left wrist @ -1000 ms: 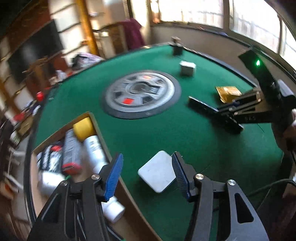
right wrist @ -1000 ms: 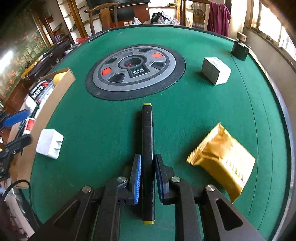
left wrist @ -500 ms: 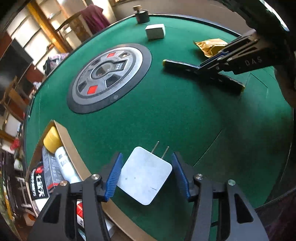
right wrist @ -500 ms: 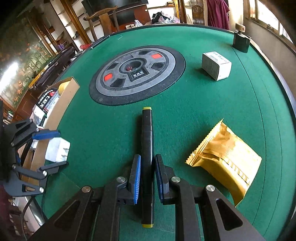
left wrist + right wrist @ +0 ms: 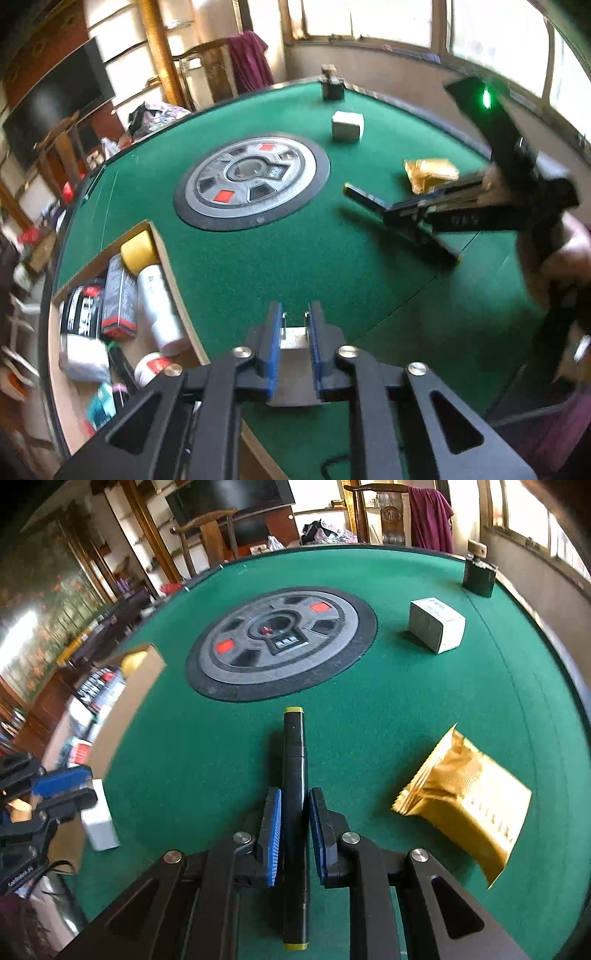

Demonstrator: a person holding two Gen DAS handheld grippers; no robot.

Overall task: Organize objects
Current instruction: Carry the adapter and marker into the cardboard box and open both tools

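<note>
Your left gripper (image 5: 295,317) is clamped on the white charger (image 5: 293,341), prongs forward, at 6 o'clock of the left wrist view, just right of the cardboard box (image 5: 168,258); that box, at 8 o'clock, holds a yellow roll (image 5: 139,246), a white bottle (image 5: 159,299) and cartons, its near wall touching the table edge. Your right gripper (image 5: 294,812) is clamped on the black marker (image 5: 294,760), yellow-capped at both ends, lying on the green felt (image 5: 221,757) and pointing to 12 o'clock. The gold packet (image 5: 465,797) sits at 3 o'clock, near the marker but apart. The grey centre disc (image 5: 280,642) is at 12 o'clock, the white carton (image 5: 436,629) at 1 o'clock, the dark flask (image 5: 479,574) at the far rim. Open felt lies between marker and box, from 9 to 11 o'clock.
</note>
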